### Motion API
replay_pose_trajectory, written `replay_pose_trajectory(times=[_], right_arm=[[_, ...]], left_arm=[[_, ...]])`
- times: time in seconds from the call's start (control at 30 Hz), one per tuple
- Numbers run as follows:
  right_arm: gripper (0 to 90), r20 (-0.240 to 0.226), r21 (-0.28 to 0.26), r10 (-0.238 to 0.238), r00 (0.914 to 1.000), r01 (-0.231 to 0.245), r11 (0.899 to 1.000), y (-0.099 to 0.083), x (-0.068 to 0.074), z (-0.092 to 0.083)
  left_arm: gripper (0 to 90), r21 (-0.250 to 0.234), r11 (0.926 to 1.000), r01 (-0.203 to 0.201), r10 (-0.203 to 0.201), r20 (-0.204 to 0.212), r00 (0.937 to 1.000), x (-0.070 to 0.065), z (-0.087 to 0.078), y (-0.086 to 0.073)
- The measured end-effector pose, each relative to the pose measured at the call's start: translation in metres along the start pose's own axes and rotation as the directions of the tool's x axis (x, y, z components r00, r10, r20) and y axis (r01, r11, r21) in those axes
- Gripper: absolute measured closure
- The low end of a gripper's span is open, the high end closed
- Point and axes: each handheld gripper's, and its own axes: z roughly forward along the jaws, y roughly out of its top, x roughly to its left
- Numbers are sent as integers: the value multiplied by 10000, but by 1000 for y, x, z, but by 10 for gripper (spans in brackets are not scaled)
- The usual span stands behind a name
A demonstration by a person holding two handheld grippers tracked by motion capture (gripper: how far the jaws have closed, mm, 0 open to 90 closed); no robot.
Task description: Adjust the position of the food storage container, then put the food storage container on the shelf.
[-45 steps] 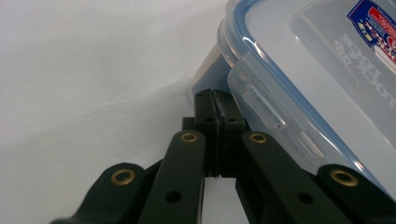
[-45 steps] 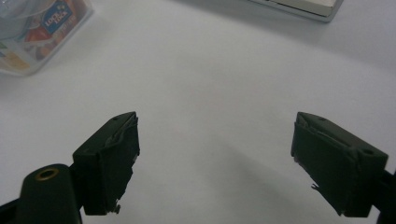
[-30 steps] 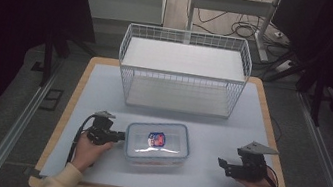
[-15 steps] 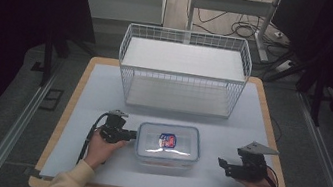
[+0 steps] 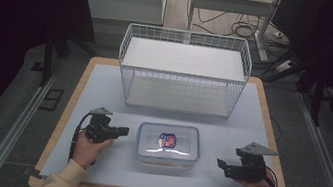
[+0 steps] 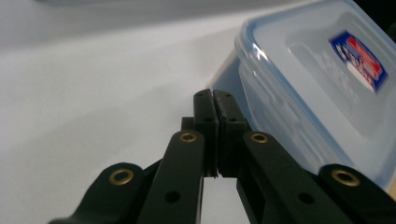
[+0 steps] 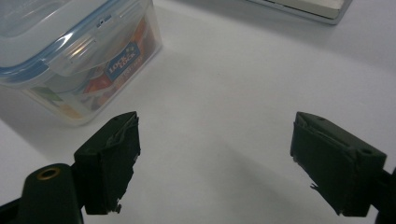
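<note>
The left gripper [image 5: 122, 130], its jaws pressed together and holding nothing, sits just left of the one lidded plastic container [image 5: 168, 143] lying near the table's front edge. Judging by this, it is nudging the box rightward, so push low and squarely to stop it swivelling. The right gripper [image 5: 220, 163] waits spread and empty at the right; one wire basket [image 5: 183, 71] stands farther back.

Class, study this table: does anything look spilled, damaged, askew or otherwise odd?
Nothing stands out. The lidded box sits flat and roughly square to the table, its lid on. The wire basket stands upright behind it. No spill or damage shows.
</note>
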Motion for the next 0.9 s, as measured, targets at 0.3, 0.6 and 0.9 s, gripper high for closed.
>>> replay_pose_trajectory(times=[0.3,0.6,0.9], right_arm=[[161,-74,-22,-64,10000,64,10000,-1,2,1],[165,-491,-382,183,9986,-202,9991,1,5,-1],[173,-723,-467,56,9974,-90,9989,1,6,0]], left_arm=[[710,-601,9982,-9,6,-53,10000,-5,-20,-10],[385,-652,9938,902,-853,741,9936,-6,-25,-12],[284,-436,9906,1295,-1223,1399,9826,-12,-22,-13]])
